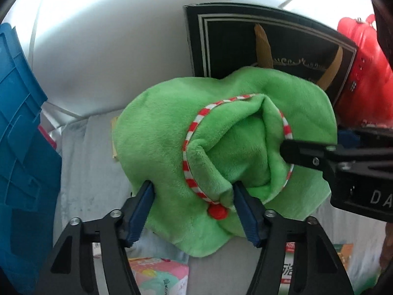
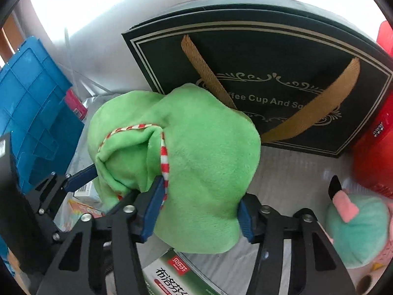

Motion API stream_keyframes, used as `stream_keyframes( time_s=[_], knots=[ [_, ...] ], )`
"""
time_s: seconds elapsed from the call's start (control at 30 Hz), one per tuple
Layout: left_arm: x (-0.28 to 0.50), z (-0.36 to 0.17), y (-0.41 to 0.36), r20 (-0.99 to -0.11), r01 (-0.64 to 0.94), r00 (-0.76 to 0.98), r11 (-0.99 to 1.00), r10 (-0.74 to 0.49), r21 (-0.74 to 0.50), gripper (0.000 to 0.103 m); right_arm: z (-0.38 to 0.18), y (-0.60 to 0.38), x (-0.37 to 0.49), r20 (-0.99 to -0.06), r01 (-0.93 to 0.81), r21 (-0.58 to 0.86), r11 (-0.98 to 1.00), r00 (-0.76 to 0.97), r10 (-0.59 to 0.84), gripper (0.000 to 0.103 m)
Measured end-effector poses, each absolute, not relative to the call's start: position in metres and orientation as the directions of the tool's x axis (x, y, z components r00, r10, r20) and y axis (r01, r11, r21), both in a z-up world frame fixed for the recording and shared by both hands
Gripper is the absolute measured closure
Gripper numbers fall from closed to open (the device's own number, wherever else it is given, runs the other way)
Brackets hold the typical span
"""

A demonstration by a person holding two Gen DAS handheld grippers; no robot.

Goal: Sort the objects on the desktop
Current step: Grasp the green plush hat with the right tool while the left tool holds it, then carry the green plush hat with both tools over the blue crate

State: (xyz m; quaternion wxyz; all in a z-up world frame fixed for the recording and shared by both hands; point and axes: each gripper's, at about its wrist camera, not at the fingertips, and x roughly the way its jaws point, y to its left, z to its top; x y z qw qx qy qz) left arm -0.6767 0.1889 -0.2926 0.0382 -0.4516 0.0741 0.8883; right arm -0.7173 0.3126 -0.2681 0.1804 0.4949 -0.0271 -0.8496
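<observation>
A green plush hat with a red-and-white striped trim and a red bobble lies bunched in front of a black gift box. My left gripper is shut on its near left part, with both blue pads pressed into the fabric. A finger of my right gripper pokes in from the right. In the right wrist view my right gripper is shut on the hat's right half. A left-gripper finger holds the hat's other side.
A blue crate stands at the left and a red bag at the right. A teal plush toy lies near right. A green-and-white medicine box and a tissue pack lie beneath the grippers.
</observation>
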Motion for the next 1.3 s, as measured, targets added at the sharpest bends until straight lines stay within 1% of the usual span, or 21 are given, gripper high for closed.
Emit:
stream_keyframes(
  time_s=[0.07, 0.1, 0.27, 0.3, 0.33, 0.37, 0.53, 0.63, 0.7, 0.77, 0.8, 0.83, 0.9, 1.07, 1.3],
  knots=[
    [-0.675, -0.292, 0.189, -0.803, -0.136, -0.596, -0.986, 0.003, 0.098, 0.049, -0.266, 0.307, -0.716, -0.832, 0.285, 0.201, -0.937, -0.455, -0.317, 0.055],
    [-0.675, -0.292, 0.191, -0.800, -0.132, -0.600, -0.986, -0.006, 0.106, 0.050, -0.266, 0.304, -0.715, -0.833, 0.290, 0.183, -0.939, -0.462, -0.305, 0.056],
    [-0.668, -0.286, 0.197, -0.788, -0.123, -0.616, -0.986, -0.017, 0.117, 0.069, -0.262, 0.296, -0.710, -0.832, 0.307, 0.115, -0.945, -0.491, -0.260, 0.062],
    [-0.666, -0.283, 0.198, -0.788, -0.124, -0.616, -0.986, -0.013, 0.113, 0.071, -0.260, 0.294, -0.707, -0.830, 0.311, 0.101, -0.945, -0.497, -0.252, 0.066],
    [-0.666, -0.282, 0.198, -0.788, -0.125, -0.616, -0.986, -0.010, 0.110, 0.073, -0.259, 0.294, -0.706, -0.829, 0.314, 0.099, -0.944, -0.499, -0.252, 0.072],
    [-0.666, -0.281, 0.198, -0.789, -0.127, -0.614, -0.986, -0.007, 0.108, 0.073, -0.257, 0.295, -0.706, -0.827, 0.317, 0.107, -0.942, -0.498, -0.262, 0.073],
    [-0.667, -0.283, 0.191, -0.790, -0.133, -0.613, -0.988, 0.021, 0.077, 0.074, -0.262, 0.299, -0.710, -0.821, 0.314, 0.150, -0.938, -0.489, -0.295, 0.073],
    [-0.666, -0.283, 0.192, -0.784, -0.131, -0.620, -0.988, 0.016, 0.083, 0.074, -0.263, 0.300, -0.713, -0.819, 0.309, 0.144, -0.940, -0.496, -0.288, 0.064],
    [-0.665, -0.282, 0.192, -0.785, -0.128, -0.620, -0.988, 0.016, 0.082, 0.076, -0.261, 0.303, -0.711, -0.822, 0.313, 0.133, -0.940, -0.495, -0.281, 0.064],
    [-0.663, -0.279, 0.194, -0.783, -0.125, -0.622, -0.989, 0.012, 0.084, 0.080, -0.254, 0.297, -0.703, -0.813, 0.338, 0.093, -0.937, -0.518, -0.267, 0.075],
    [-0.661, -0.275, 0.194, -0.780, -0.125, -0.625, -0.989, 0.011, 0.086, 0.081, -0.251, 0.294, -0.699, -0.807, 0.349, 0.073, -0.934, -0.529, -0.261, 0.085],
    [-0.659, -0.271, 0.195, -0.773, -0.122, -0.634, -0.988, 0.005, 0.094, 0.082, -0.244, 0.288, -0.691, -0.793, 0.369, 0.051, -0.928, -0.550, -0.263, 0.091],
    [-0.654, -0.261, 0.195, -0.758, -0.118, -0.653, -0.987, -0.009, 0.113, 0.084, -0.231, 0.281, -0.683, -0.774, 0.387, 0.028, -0.922, -0.575, -0.265, 0.092],
    [-0.640, -0.237, 0.190, -0.754, -0.118, -0.656, -0.989, 0.010, 0.089, 0.085, -0.196, 0.283, -0.663, -0.752, 0.400, 0.036, -0.916, -0.593, -0.288, 0.092],
    [-0.600, -0.177, 0.196, -0.699, -0.131, -0.715, -0.987, 0.030, 0.091, 0.085, -0.143, 0.286, -0.625, -0.716, 0.410, 0.008, -0.912, -0.635, -0.291, 0.092]
  ],
)
